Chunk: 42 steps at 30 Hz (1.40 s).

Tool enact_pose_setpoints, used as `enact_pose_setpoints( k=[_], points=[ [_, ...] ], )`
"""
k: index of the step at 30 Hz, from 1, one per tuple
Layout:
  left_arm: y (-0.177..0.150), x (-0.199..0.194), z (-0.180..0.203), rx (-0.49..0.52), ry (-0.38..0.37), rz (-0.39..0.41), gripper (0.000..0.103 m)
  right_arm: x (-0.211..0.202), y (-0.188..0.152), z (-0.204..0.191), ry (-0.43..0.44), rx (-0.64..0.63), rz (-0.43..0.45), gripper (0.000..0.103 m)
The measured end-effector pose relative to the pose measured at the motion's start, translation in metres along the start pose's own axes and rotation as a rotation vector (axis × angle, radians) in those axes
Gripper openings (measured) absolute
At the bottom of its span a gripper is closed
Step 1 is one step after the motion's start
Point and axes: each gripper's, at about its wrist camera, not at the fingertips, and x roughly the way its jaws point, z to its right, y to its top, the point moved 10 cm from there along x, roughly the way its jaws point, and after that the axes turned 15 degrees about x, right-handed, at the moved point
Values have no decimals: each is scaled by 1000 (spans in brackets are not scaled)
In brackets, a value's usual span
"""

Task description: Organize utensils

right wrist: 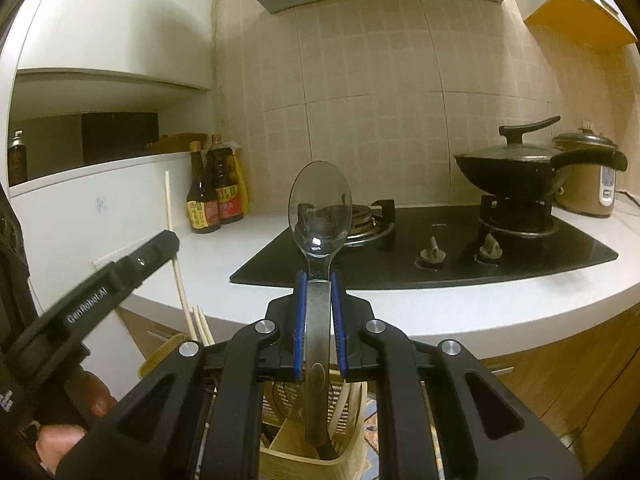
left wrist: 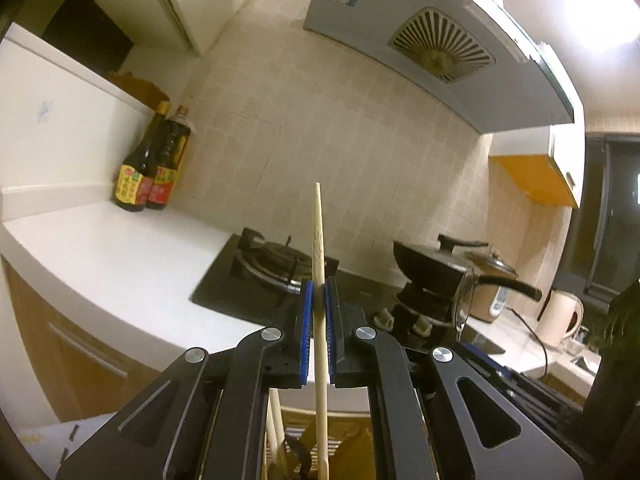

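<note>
In front of the white table (right wrist: 224, 256) and its black gas hob (right wrist: 440, 248), above a pale slatted utensil holder (right wrist: 348, 456): two items in hand, neither yet released. Item one, a wooden chopstick (left wrist: 318, 264), upright, clamped between the blue-padded jaws of the left gripper (left wrist: 319, 304); its lower end runs down toward the holder, where further chopsticks (right wrist: 202, 326) already stand in a compartment (which compartment the held one is over cannot be told). Item two, a metal spoon (right wrist: 320, 216), bowl uppermost, handle clamped between the jaws of the right gripper (right wrist: 319, 312); the handle's end reaches down into a compartment of the holder, beside a dark-handled utensil already there. Background stock, not part of the job: sauce bottles (right wrist: 214, 196) against the backsplash, a lidded black wok (right wrist: 520, 168) on the far burner, a rice cooker (right wrist: 588, 176), a white kettle (left wrist: 560, 312), a range hood (left wrist: 440, 40). Progress, as a judgement: well along, with some chopsticks already sorted into the holder; remaining are lowering and releasing the chopstick and the spoon, each into its own section. No loose utensils show on the table.
</note>
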Motion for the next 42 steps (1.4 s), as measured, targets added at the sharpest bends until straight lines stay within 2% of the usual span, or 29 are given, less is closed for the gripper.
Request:
enact_pose_setpoints(
  k=[9, 10, 11, 13, 16, 17, 20, 22, 26, 32, 36, 40, 42],
  points=[
    [-18, -5, 3, 14, -92, -47, 6, -15, -18, 6, 7, 5, -33, 12],
    [-20, -7, 4, 16, -102, -53, 10, -16, -20, 6, 10, 10, -44, 13],
    [-21, -11, 3, 21, -112, -68, 22, -19, -22, 7, 14, 14, -54, 13],
    [-22, -17, 2, 22, -117, -72, 38, -27, -26, 8, 14, 22, -62, 14],
    [-25, -33, 1, 34, -134, -91, 42, -41, -34, 8, 22, 31, -81, 14],
    [-27, -39, 1, 39, -139, -100, 47, -46, -37, 7, 24, 32, -87, 14],
    [-31, -55, 2, 62, -138, -123, 51, -57, -45, 3, 30, 31, -106, 28],
    [-33, -64, 3, 78, -135, -131, 53, -67, -49, 0, 32, 34, -109, 50],
    [-33, -87, 6, 90, -132, -130, 62, -84, -57, -5, 17, 23, -104, 52],
    [-45, -115, 7, 138, -84, -144, 70, -104, -74, -3, -5, 53, -119, 53],
    [-55, -126, 4, 193, 1, -173, 70, -113, -81, -3, -32, 56, -108, 58],
    [-57, -140, -4, 209, 116, -147, 74, -129, -80, 0, -87, 56, 7, 75],
    [-61, -144, -8, 201, 156, -135, 76, -130, -84, 2, -89, 73, 33, 75]
  ],
)
